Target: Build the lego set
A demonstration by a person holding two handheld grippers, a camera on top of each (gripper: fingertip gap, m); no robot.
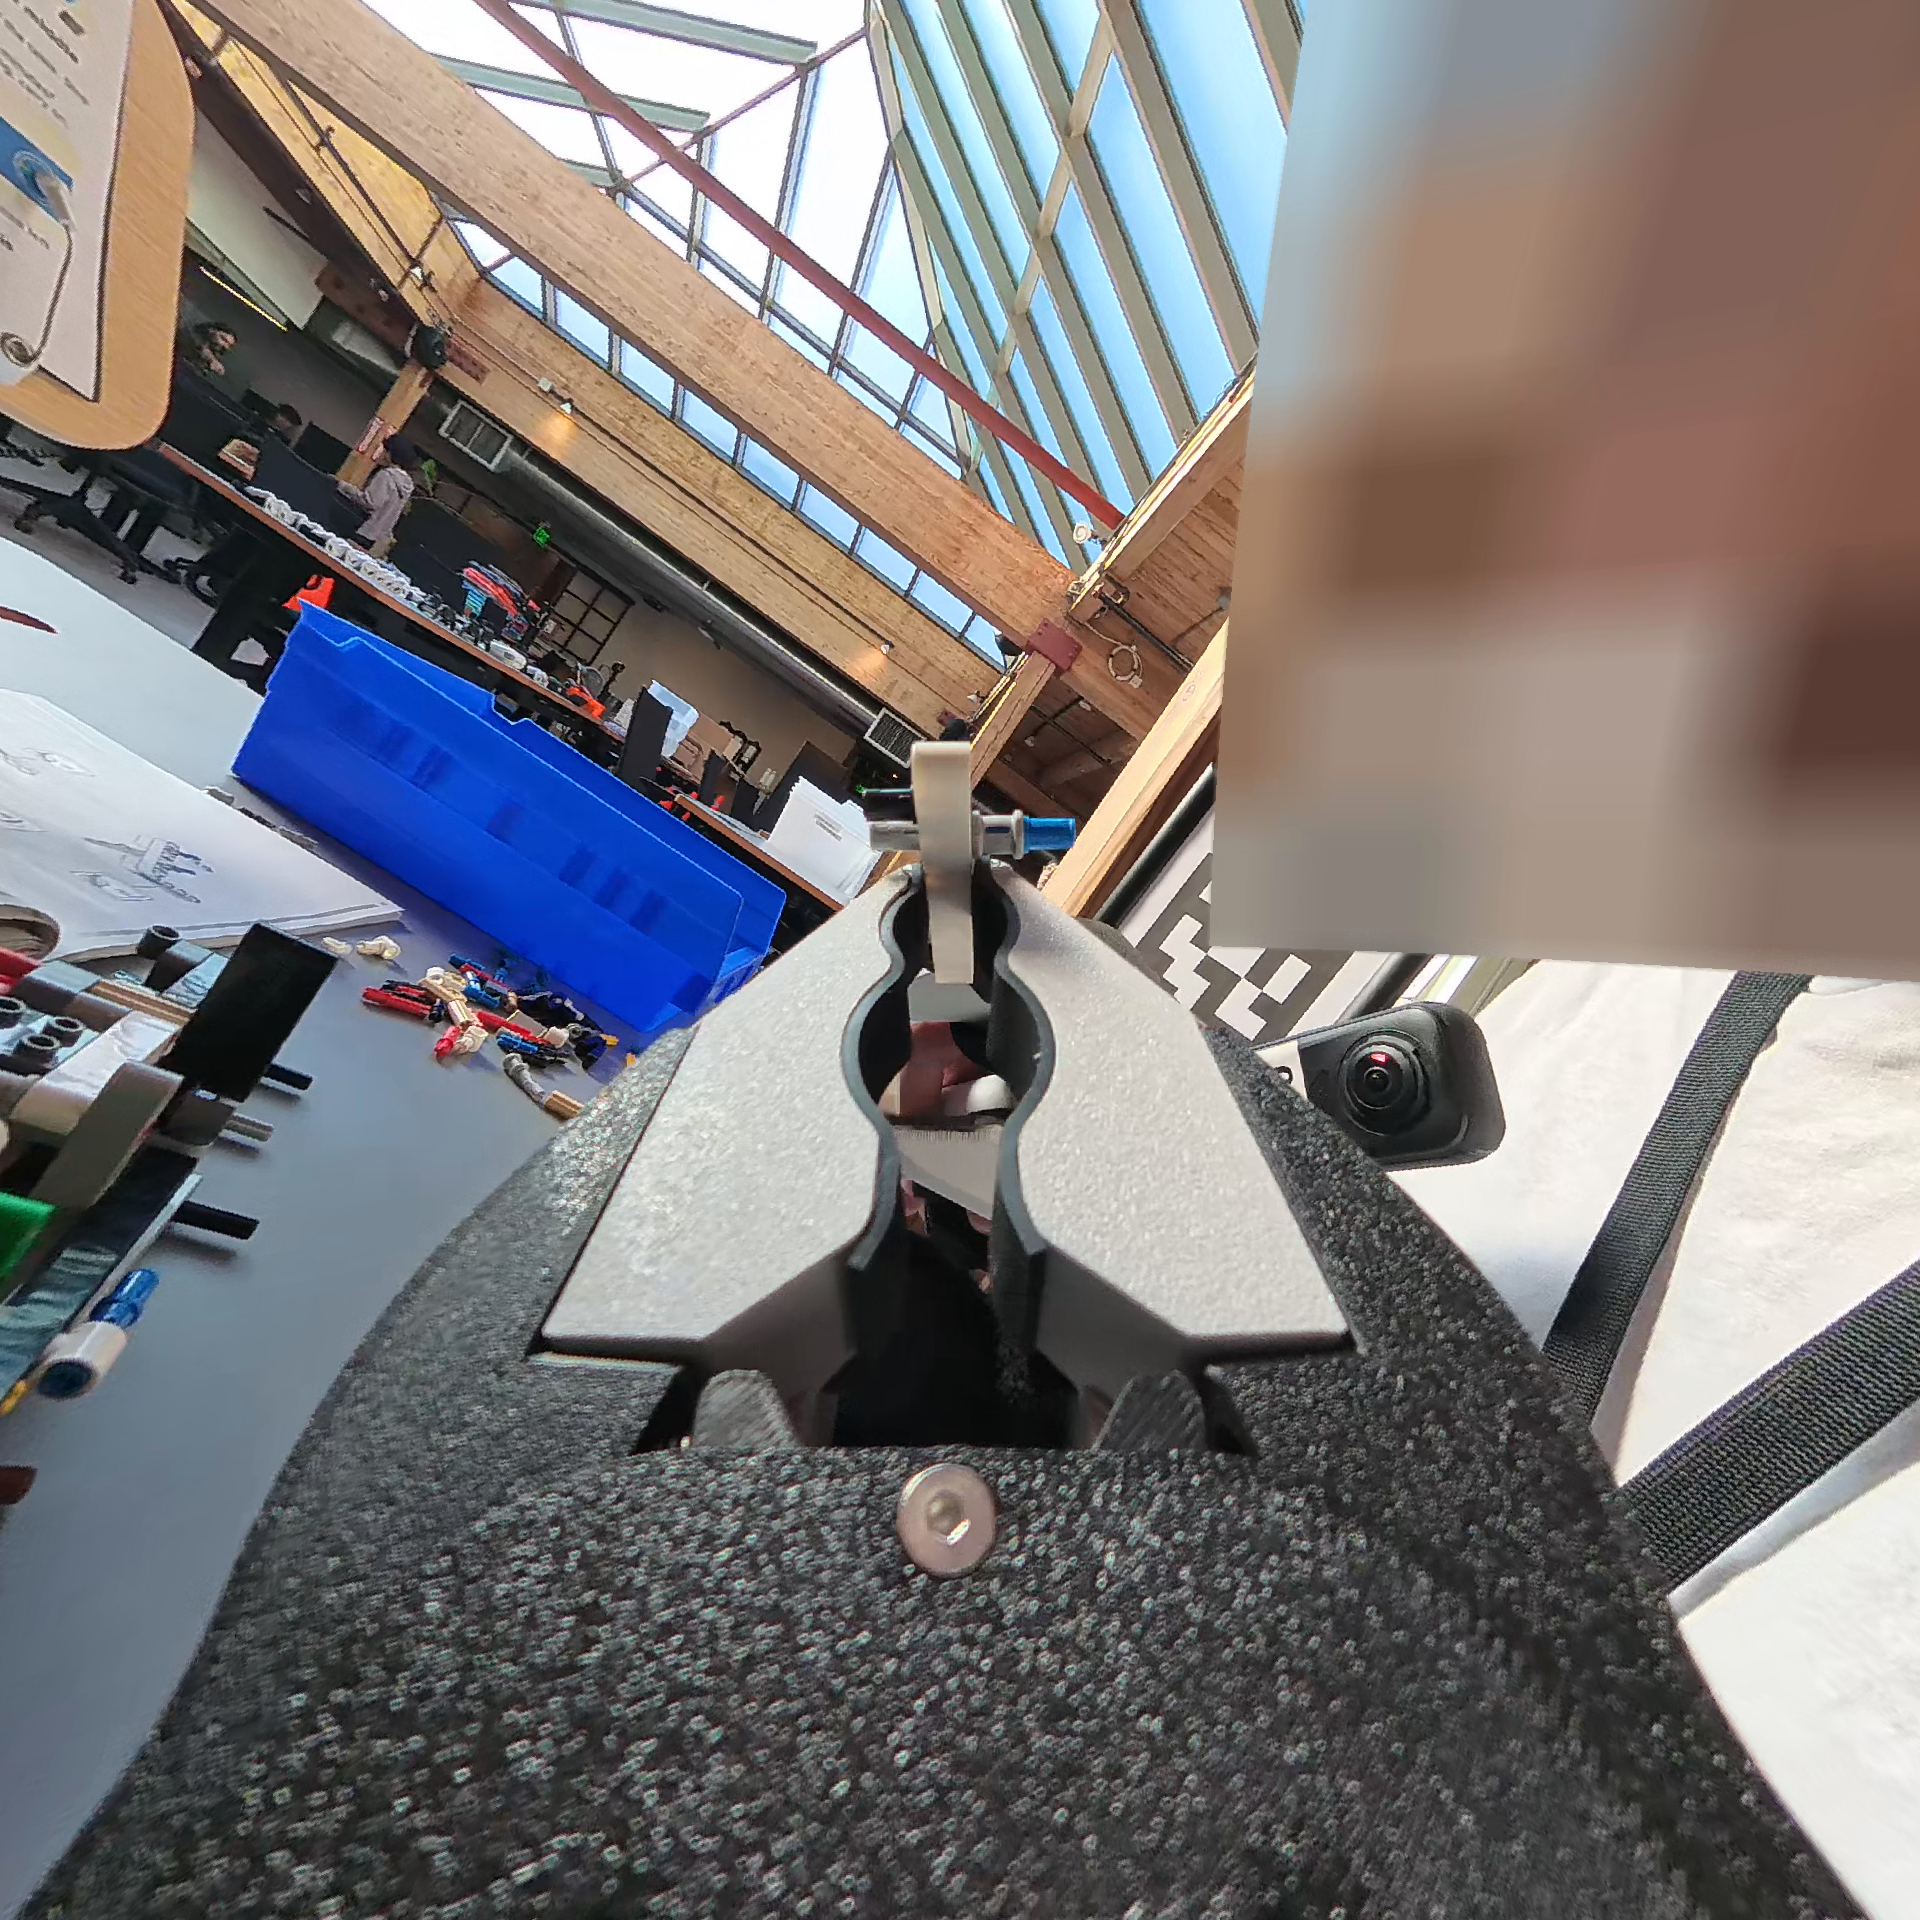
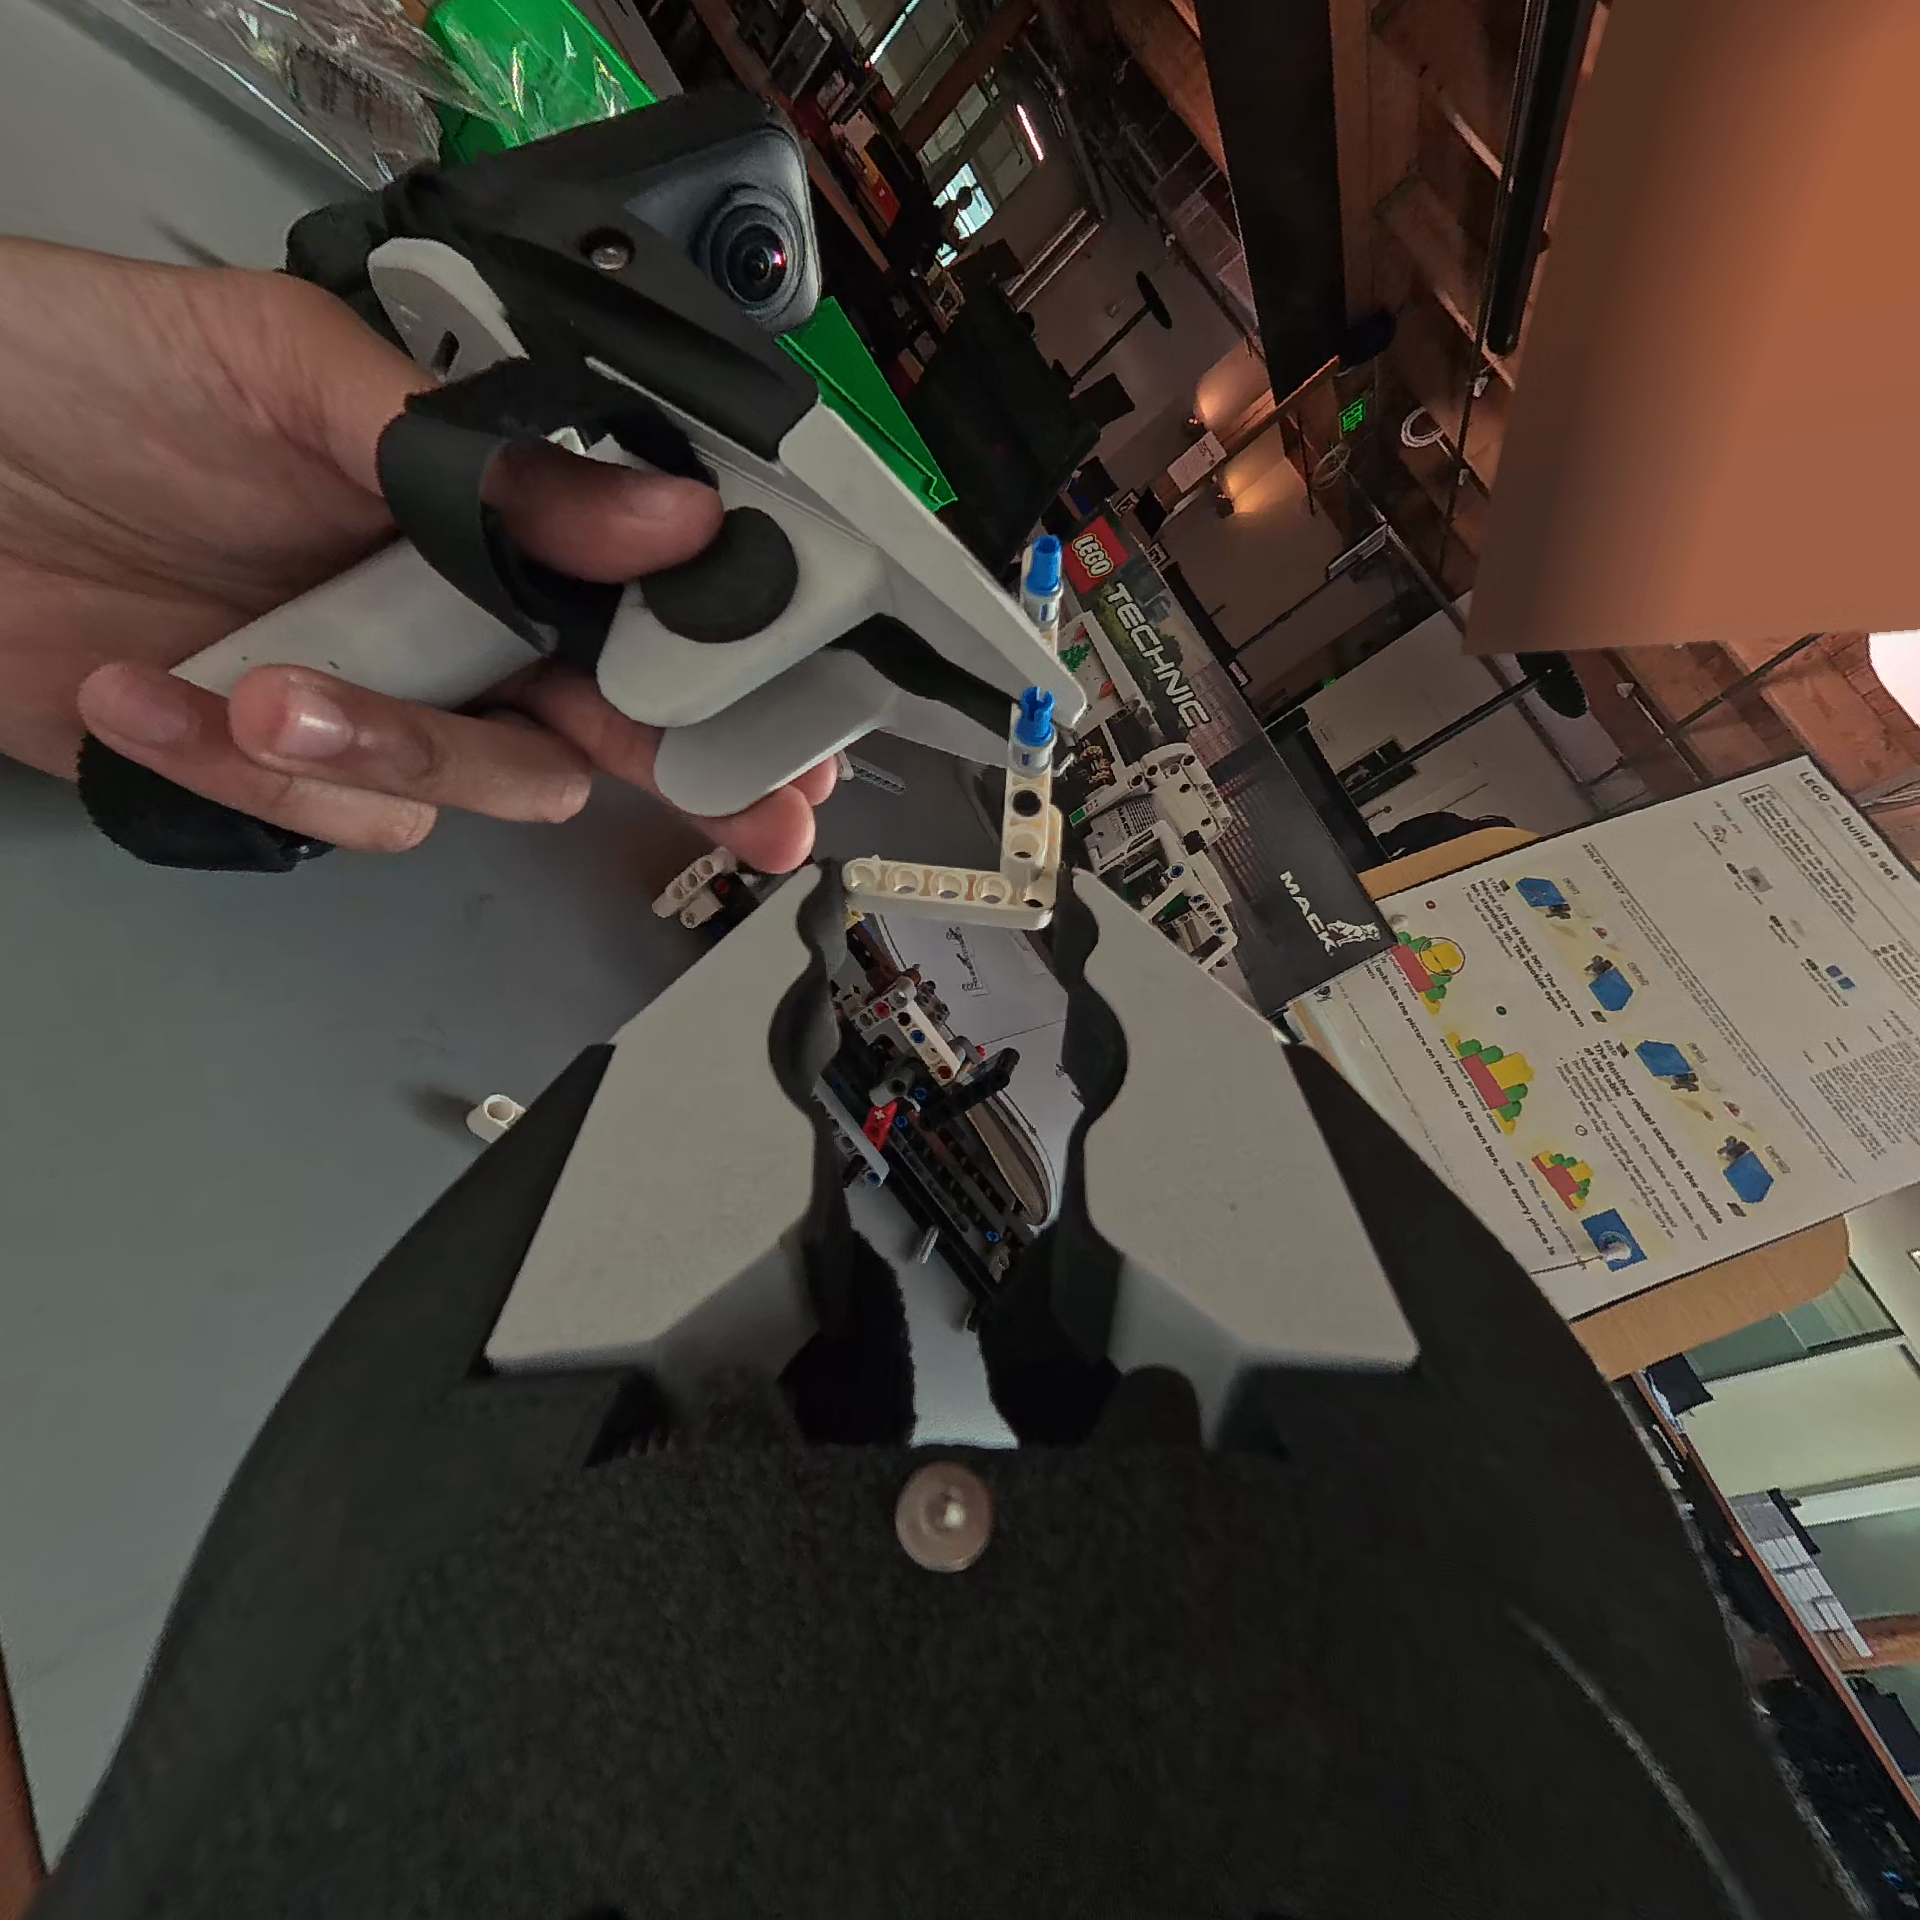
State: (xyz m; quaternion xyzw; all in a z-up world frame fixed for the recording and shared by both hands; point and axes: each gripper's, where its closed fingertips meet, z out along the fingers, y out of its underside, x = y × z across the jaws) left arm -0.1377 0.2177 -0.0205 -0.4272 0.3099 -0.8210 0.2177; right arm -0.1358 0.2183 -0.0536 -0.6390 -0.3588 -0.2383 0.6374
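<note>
A white L-shaped beam with two blue pins is held in the air between both grippers. My left gripper is shut on its upright arm, which I see edge-on with a blue pin sticking out to the right. In the right wrist view the left gripper, in a person's hand, clamps that arm from the upper left. My right gripper has its fingertips against the two ends of the beam's other arm. The partly built dark model lies on the table behind the right jaws.
The model's edge is at the left on the grey table, with loose pins, a booklet and a blue bin. The set's box, an instruction sheet, a green bin and small white pieces are nearby. The grippers are tip to tip, or close to it.
</note>
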